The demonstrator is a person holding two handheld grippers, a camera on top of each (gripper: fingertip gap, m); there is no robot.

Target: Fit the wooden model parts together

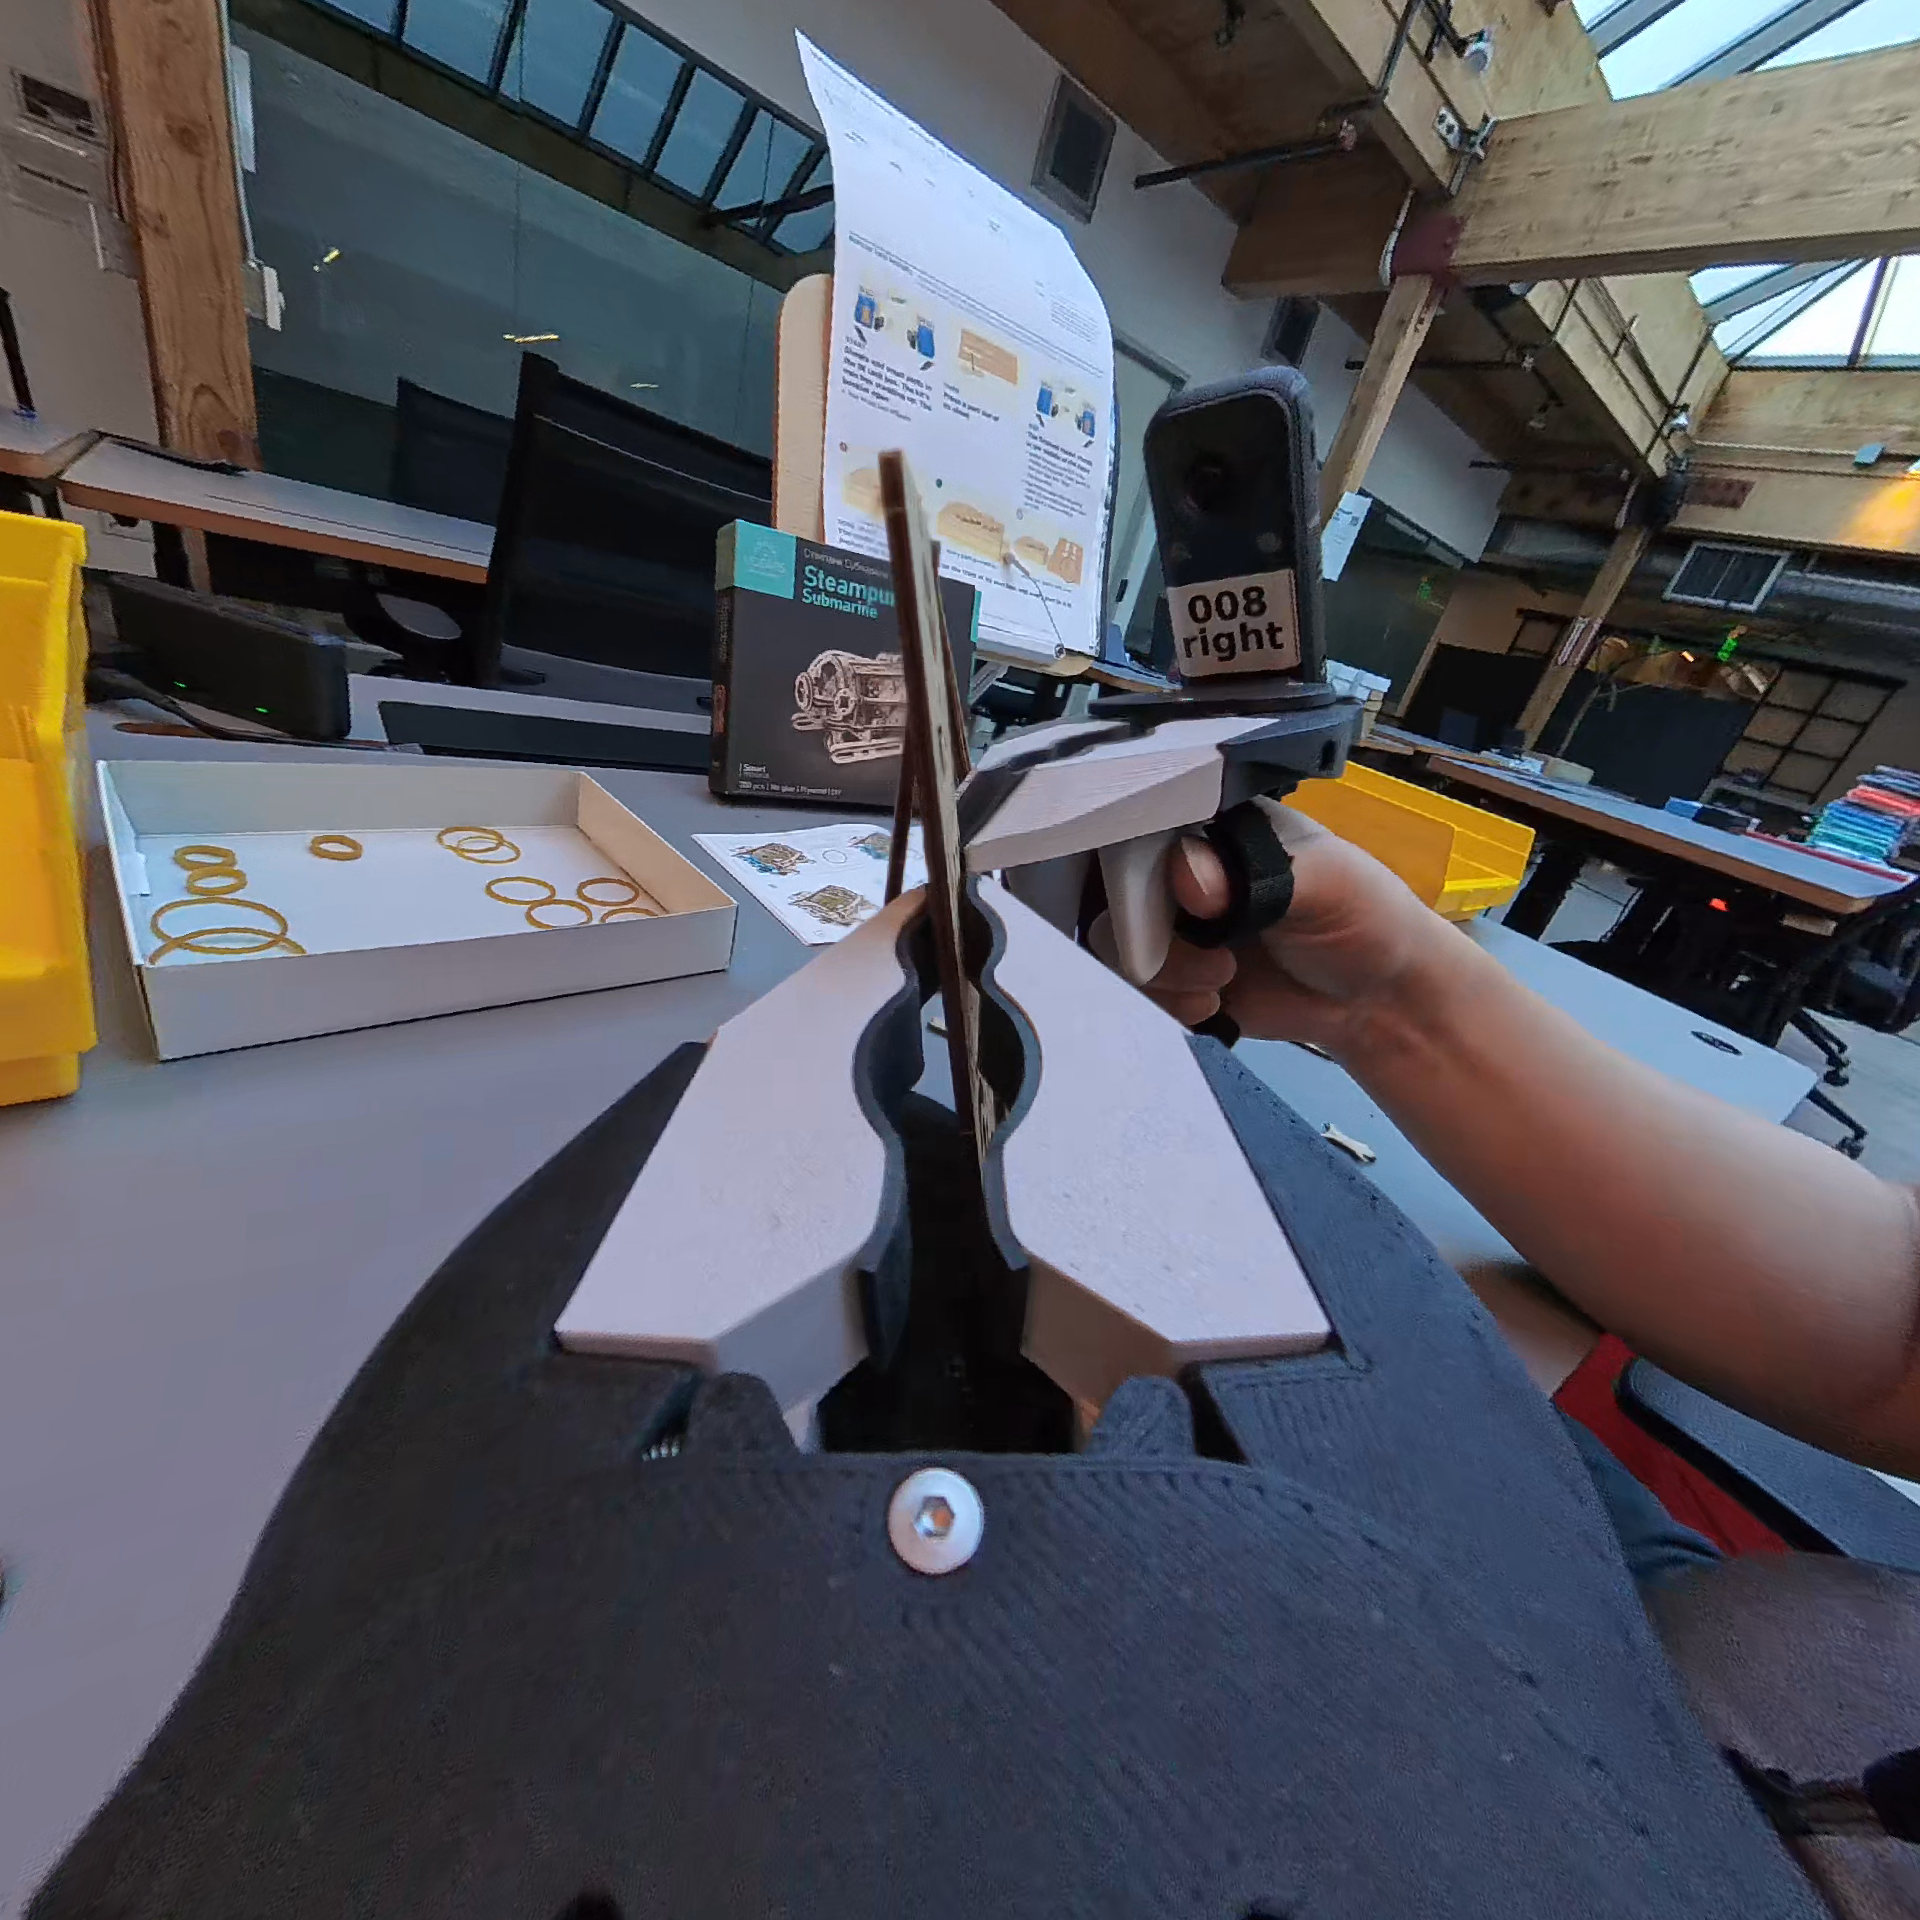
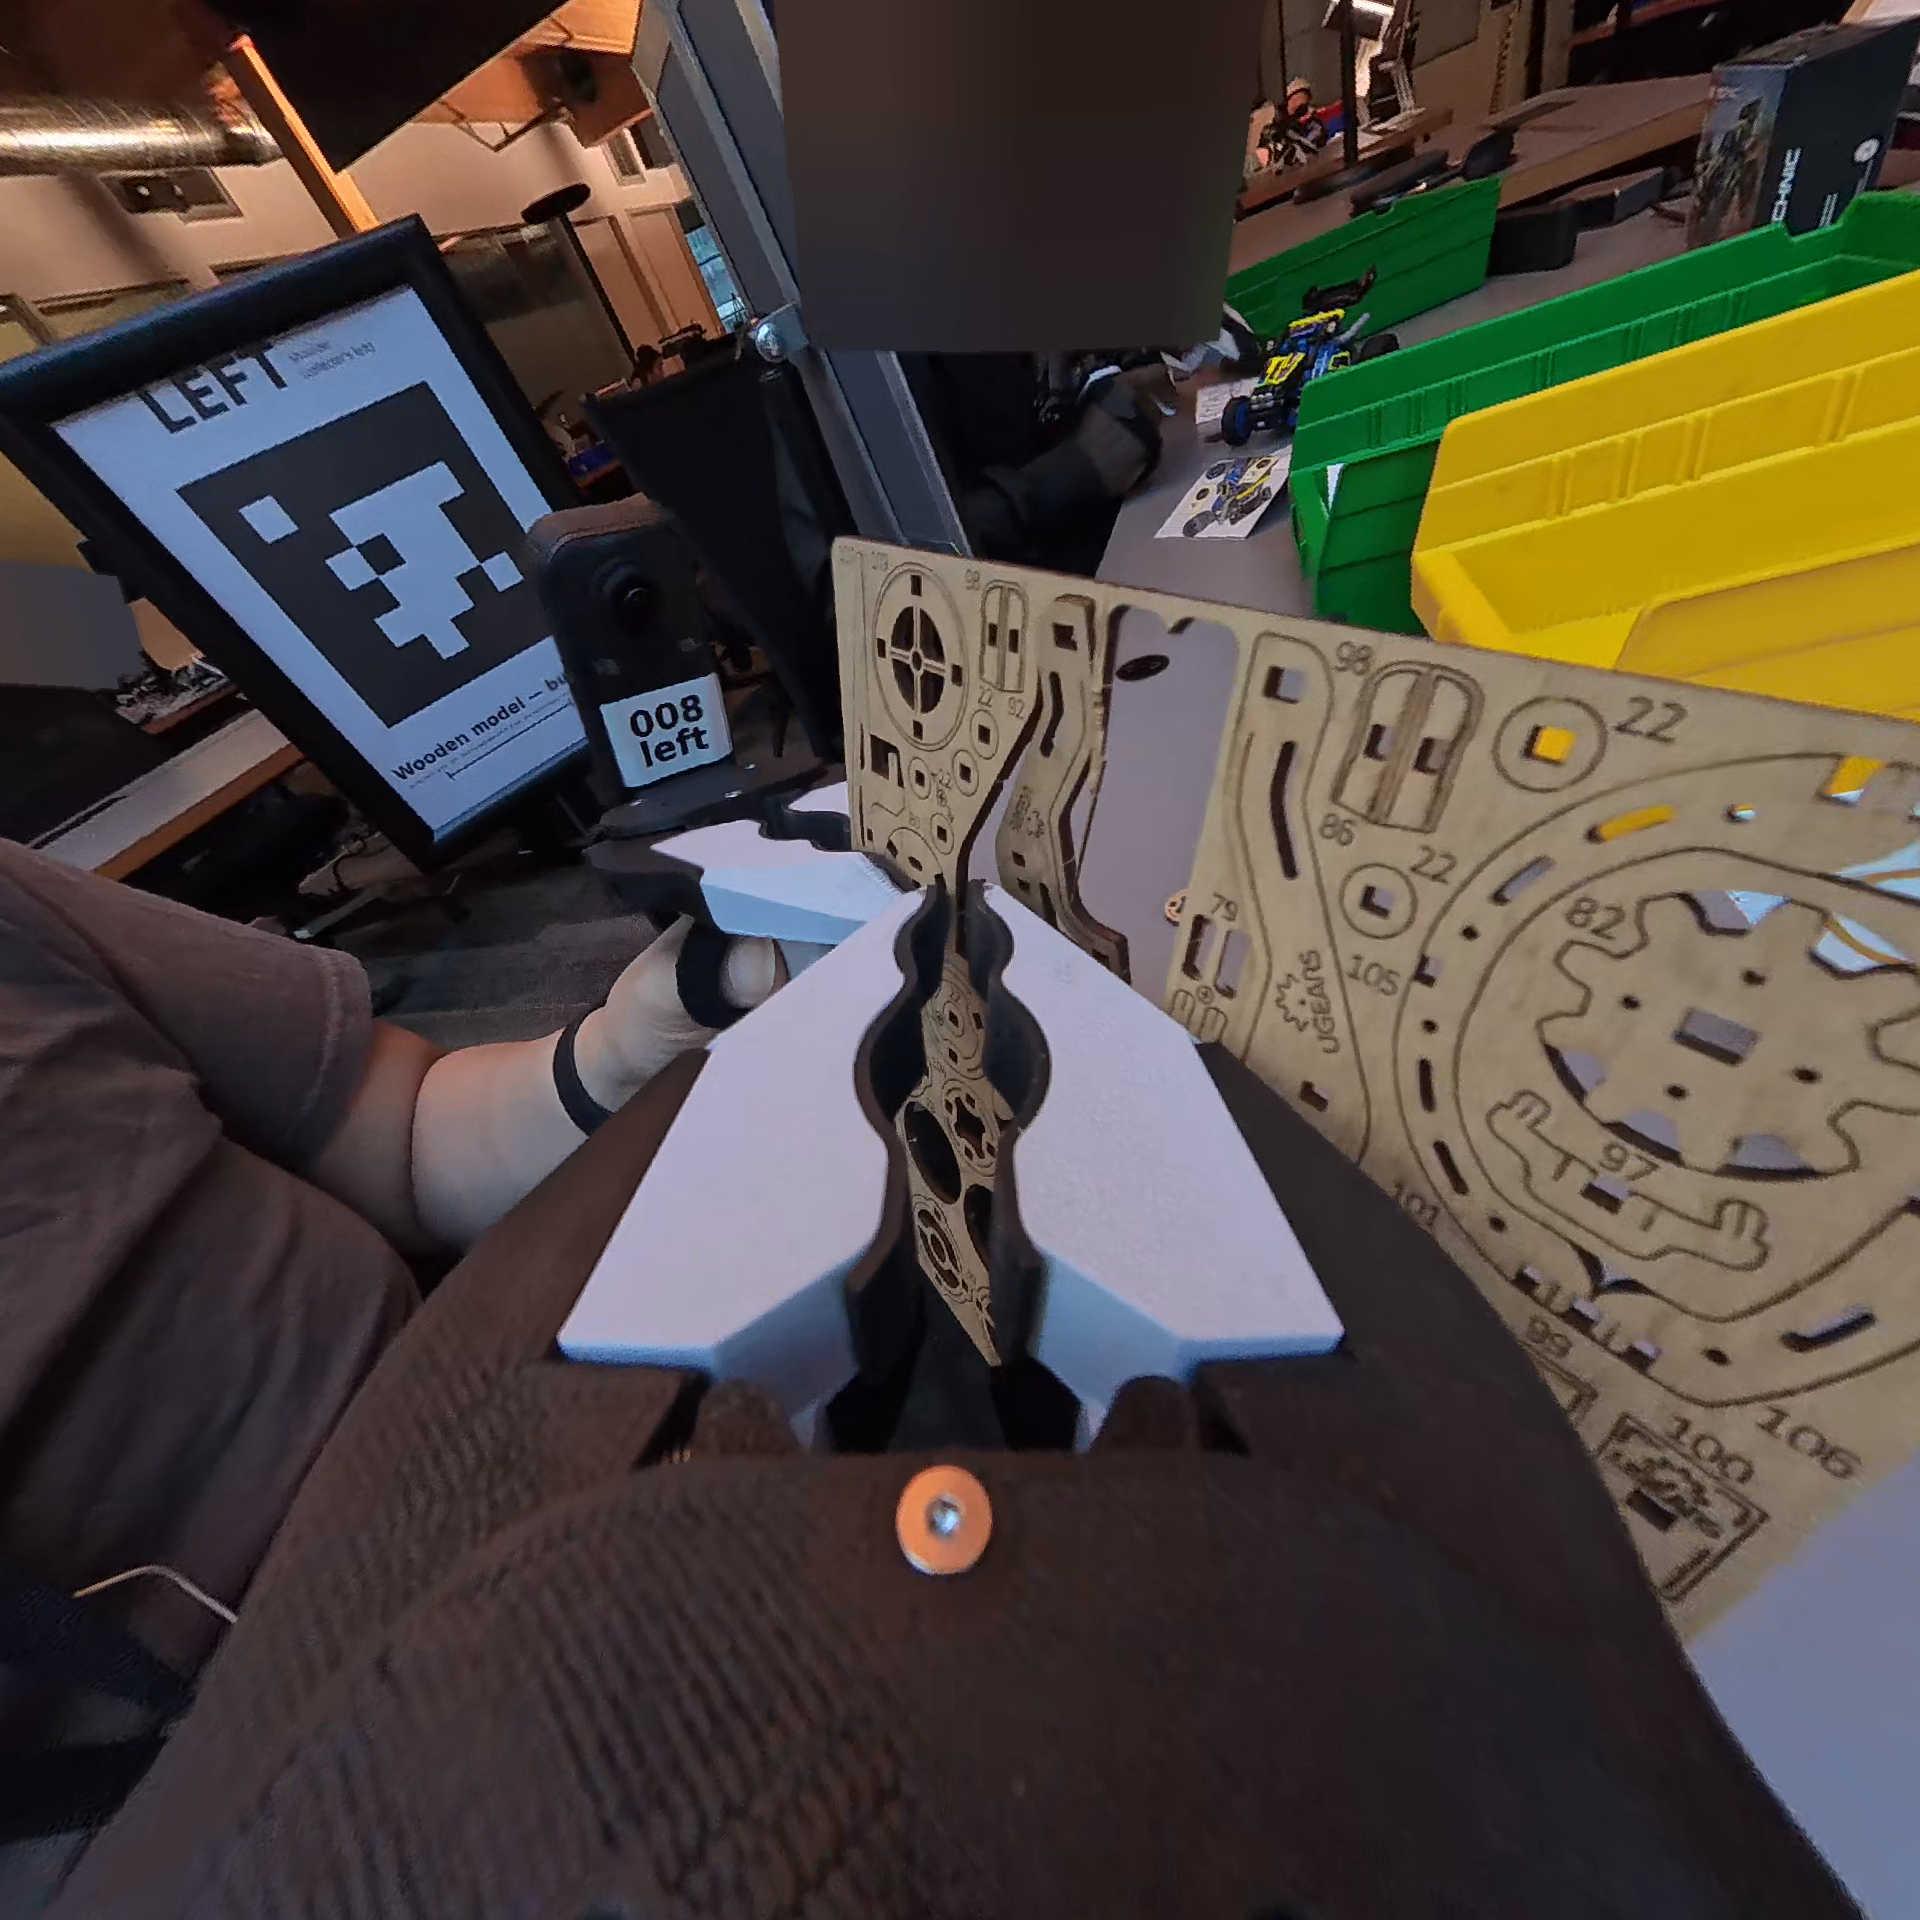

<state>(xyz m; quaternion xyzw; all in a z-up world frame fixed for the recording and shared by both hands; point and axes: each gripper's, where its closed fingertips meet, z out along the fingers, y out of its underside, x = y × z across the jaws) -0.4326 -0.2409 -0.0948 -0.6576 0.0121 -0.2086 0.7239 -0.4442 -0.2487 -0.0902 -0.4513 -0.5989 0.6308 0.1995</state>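
Observation:
A laser-cut plywood sheet of model parts (image 2: pixel 1558 987) stands upright above the grey table, held by both grippers. In the left wrist view the sheet (image 1: pixel 925 644) shows edge-on as a thin dark strip. My left gripper (image 1: pixel 951 914) is shut on its lower edge. My right gripper (image 1: pixel 971 800) comes in from the right and pinches the same sheet just above. In the right wrist view my right gripper (image 2: pixel 951 904) is shut on the sheet's left part, with gear cut-outs showing between the jaws. The left gripper (image 2: pixel 831 842) grips the sheet just beyond it.
A white tray (image 1: pixel 436 987) with several rubber bands lies to the left. Yellow bins (image 1: pixel 42 810) stand at the far left. The kit box (image 1: pixel 821 665), an instruction page on a stand (image 1: pixel 966 364) and a leaflet (image 1: pixel 821 883) are behind. Yellow (image 2: pixel 1662 540) and green (image 2: pixel 1455 447) bins lie beyond the sheet. Both grippers' tips are close together, under 4 cm apart.

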